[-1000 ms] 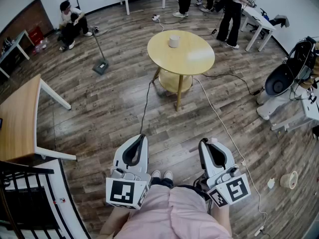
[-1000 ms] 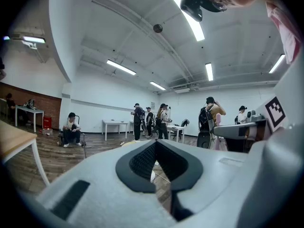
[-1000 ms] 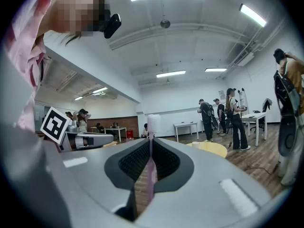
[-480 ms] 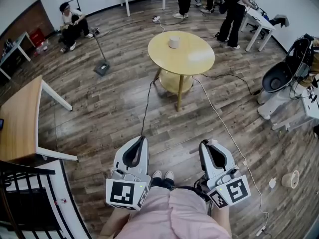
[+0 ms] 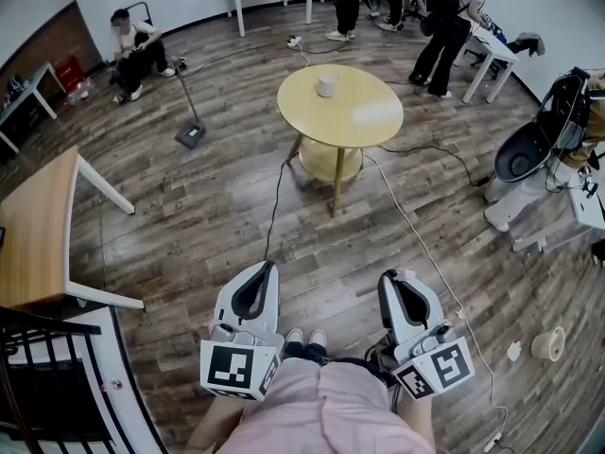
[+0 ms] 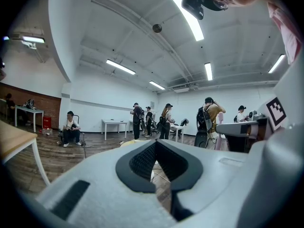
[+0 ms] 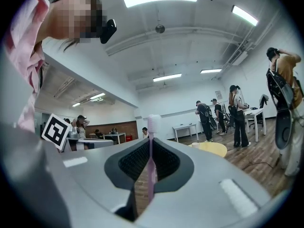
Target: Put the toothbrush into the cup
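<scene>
The right gripper [image 5: 403,275], held low against the person's body, is pinched on the pink toothbrush [image 7: 151,167]. Its white bristle head stands up past the jaw tips. Beside it, the left gripper [image 5: 267,266] has its jaws pressed together, seemingly on nothing. Open wooden floor [image 5: 189,206] lies ahead, crossed by a cable [image 5: 275,201]. Well beyond, the cup [image 5: 327,84] stands toward the far edge of the round table [image 5: 373,116], with bare tabletop on the nearer side.

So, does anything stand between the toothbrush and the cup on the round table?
Nothing upright does: only open floor, crossed by a cable, lies between the toothbrush, clamped in the right gripper, and the cup on the table.
</scene>
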The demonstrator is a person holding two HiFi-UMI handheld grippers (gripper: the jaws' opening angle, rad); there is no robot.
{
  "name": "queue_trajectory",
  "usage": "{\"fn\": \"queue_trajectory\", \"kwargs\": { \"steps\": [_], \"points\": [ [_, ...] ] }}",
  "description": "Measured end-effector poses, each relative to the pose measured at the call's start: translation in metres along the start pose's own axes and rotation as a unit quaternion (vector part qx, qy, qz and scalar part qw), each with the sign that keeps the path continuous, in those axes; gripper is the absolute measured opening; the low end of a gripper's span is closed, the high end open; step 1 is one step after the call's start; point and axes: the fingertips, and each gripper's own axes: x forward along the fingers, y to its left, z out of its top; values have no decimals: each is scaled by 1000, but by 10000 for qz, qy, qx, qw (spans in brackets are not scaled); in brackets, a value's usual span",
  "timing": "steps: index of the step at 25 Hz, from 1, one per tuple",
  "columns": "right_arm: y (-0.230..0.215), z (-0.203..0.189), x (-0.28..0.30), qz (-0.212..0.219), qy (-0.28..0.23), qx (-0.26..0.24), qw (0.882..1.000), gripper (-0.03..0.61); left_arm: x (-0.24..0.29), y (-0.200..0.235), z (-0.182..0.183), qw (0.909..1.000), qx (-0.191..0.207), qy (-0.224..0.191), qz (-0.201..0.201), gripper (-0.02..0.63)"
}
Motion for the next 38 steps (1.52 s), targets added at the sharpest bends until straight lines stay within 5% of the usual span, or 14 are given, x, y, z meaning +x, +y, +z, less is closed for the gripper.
{"fn": "queue_trajectory", "kwargs": {
  "steps": [17, 38],
  "points": [
    [-43, -4, -14, -136, 16, 20, 9999, 26, 33, -35, -9, 9997, 5, 44, -232, 4],
    [-36, -3, 90, -525, 28, 9, 9986, 26, 90, 66, 7, 9990, 6, 24, -446, 3]
  ]
}}
